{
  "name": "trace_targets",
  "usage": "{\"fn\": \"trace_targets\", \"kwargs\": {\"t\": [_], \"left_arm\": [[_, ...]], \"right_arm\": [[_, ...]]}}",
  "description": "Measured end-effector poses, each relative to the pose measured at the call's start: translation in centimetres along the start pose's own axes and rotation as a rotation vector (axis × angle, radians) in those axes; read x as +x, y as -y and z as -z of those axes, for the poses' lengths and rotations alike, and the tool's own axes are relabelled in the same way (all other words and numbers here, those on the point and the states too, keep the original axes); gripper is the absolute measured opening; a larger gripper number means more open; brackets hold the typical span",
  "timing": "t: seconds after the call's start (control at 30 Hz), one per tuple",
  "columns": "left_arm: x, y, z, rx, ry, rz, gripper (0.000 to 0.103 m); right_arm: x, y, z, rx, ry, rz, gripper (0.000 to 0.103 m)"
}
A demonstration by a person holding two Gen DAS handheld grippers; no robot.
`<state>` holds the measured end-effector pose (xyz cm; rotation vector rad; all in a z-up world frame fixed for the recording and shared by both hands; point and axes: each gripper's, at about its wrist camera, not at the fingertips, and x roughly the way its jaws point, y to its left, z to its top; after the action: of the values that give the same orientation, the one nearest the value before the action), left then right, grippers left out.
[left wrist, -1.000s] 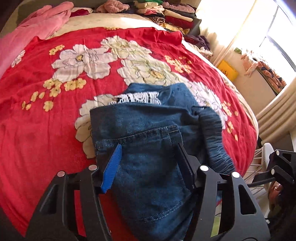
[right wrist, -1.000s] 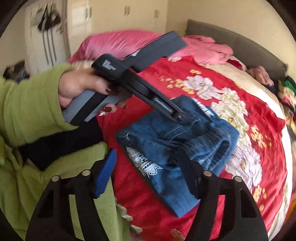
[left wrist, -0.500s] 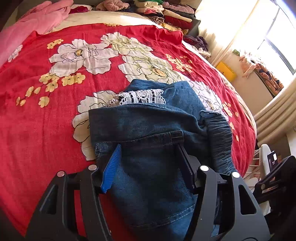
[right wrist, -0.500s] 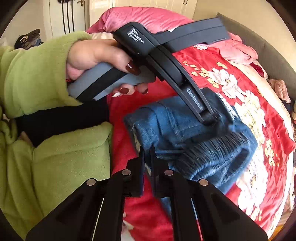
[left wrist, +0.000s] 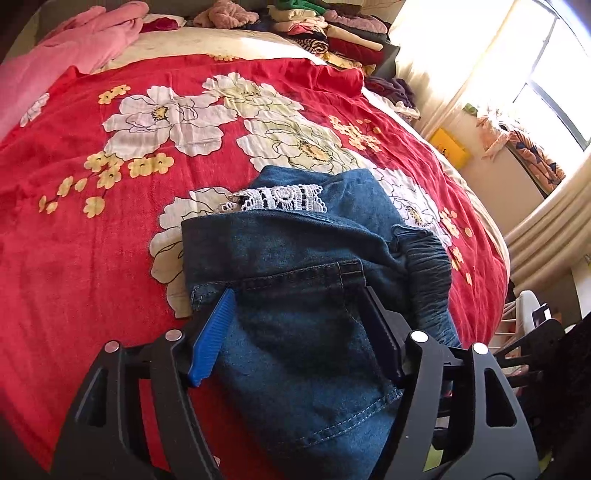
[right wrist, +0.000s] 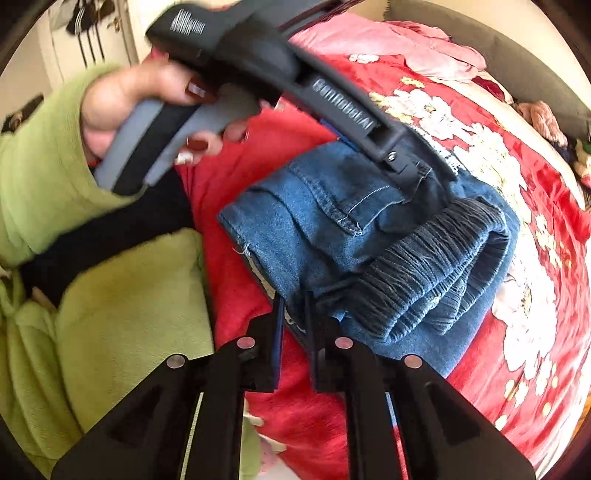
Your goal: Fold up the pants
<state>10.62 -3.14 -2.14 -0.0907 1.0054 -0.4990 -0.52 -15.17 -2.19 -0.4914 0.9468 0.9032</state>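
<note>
Pants: folded blue denim pants (left wrist: pixel 303 295) lie in a compact bundle on the red floral bedspread (left wrist: pixel 74 236), at the near part of the bed; a back pocket faces up and the dark gathered waistband (right wrist: pixel 436 266) runs along one side
Lace trim: a strip of white lace (left wrist: pixel 280 199) peeks out from under the top fold at the far edge of the bundle
Left gripper: the left gripper (left wrist: pixel 295 325) points down at the pocket area, its jaws wide and opening; the denim lies between the blue pad and the black pad, and neither pad visibly presses on it
Left hand: the person's left hand (right wrist: pixel 147 110), in a green sleeve (right wrist: pixel 40 166), grips the grey handle of that gripper in the right wrist view
Right gripper: the right gripper (right wrist: pixel 293 314) sits at the near edge of the bundle, jaws nearly together and just opening, with a thin edge of denim pinched between them
Bed surroundings: a pink cloth (left wrist: pixel 74 48) lies at the far left of the bed and a stack of folded clothes (left wrist: pixel 332 33) sits at the far end, well apart from the pants
</note>
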Motion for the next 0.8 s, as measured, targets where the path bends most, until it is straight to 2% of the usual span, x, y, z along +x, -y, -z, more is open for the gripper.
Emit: {"fn": "trace_targets", "kwargs": {"t": [0.27, 0.57, 0.63, 0.8], "left_arm": [[-1.3, 0.4, -0.1, 0.001, 0.034, 0.0, 0.066], [-3.3, 0.9, 0.1, 0.01, 0.075, -0.008, 0.072], [-3.7, 1.0, 0.1, 0.012, 0.085, -0.01, 0.075], [-5.0, 1.5, 0.1, 0.019, 0.109, -0.011, 0.083]], "right_arm": [[-1.9, 0.2, -0.1, 0.038, 0.032, 0.017, 0.024], [-4.2, 0.4, -0.2, 0.097, 0.105, 0.023, 0.044], [-4.7, 0.6, -0.3, 0.108, 0.125, 0.038, 0.053], [-5.9, 0.7, -0.4, 0.126, 0.154, 0.067, 0.055]]}}
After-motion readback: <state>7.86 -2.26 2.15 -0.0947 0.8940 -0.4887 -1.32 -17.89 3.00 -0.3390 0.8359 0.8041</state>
